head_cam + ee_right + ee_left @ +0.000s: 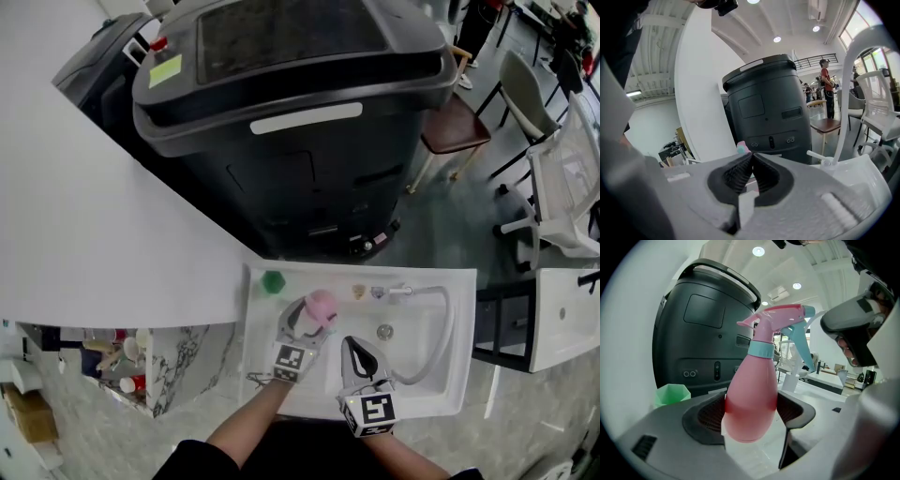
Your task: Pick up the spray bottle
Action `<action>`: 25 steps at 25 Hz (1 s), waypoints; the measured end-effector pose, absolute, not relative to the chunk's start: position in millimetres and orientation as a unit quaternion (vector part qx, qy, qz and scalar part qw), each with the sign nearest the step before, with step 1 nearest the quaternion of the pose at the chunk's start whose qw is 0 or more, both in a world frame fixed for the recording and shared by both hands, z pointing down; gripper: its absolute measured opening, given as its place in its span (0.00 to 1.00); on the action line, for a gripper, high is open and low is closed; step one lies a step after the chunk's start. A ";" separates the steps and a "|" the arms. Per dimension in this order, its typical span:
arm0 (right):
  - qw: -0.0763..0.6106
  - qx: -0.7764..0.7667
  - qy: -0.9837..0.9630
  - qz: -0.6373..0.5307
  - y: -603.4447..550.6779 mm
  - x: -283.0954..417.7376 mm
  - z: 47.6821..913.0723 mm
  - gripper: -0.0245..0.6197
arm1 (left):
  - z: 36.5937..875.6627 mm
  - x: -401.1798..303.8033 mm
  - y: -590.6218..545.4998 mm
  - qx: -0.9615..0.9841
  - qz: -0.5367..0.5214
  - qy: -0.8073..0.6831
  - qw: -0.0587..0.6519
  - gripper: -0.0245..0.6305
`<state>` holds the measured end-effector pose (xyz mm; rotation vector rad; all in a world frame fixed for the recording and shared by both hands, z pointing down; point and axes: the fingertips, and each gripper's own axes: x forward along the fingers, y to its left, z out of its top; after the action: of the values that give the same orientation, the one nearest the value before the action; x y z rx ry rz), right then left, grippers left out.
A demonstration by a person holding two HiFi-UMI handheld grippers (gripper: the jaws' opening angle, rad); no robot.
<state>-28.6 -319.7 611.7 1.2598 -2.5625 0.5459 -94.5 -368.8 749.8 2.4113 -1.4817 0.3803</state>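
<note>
left tool (750,416) tight around pink spray bottle (757,376); right tool (751,161) with jaws together

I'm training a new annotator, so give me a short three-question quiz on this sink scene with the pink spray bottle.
1. True or false: the right gripper is shut on the pink plastic spray bottle.
2. What stands at the white sink's far left corner? A green faceted cup; B red mug; C blue sponge.
3. Fill in: the bottle's body sits between the ____ gripper's jaws.
Key: 1 false, it holds nothing; 2 A; 3 left gripper.
</note>
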 end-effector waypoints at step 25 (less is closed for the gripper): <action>0.110 0.509 -0.844 0.127 -113.2 7.7 545.6 0.04 | 581.8 -110.0 -109.4 0.829 0.117 -0.521 0.166 0.58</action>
<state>7.7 -113.2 545.6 1.4945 -2.4809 0.3730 -110.0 -109.4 581.8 2.3599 -1.4836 0.3343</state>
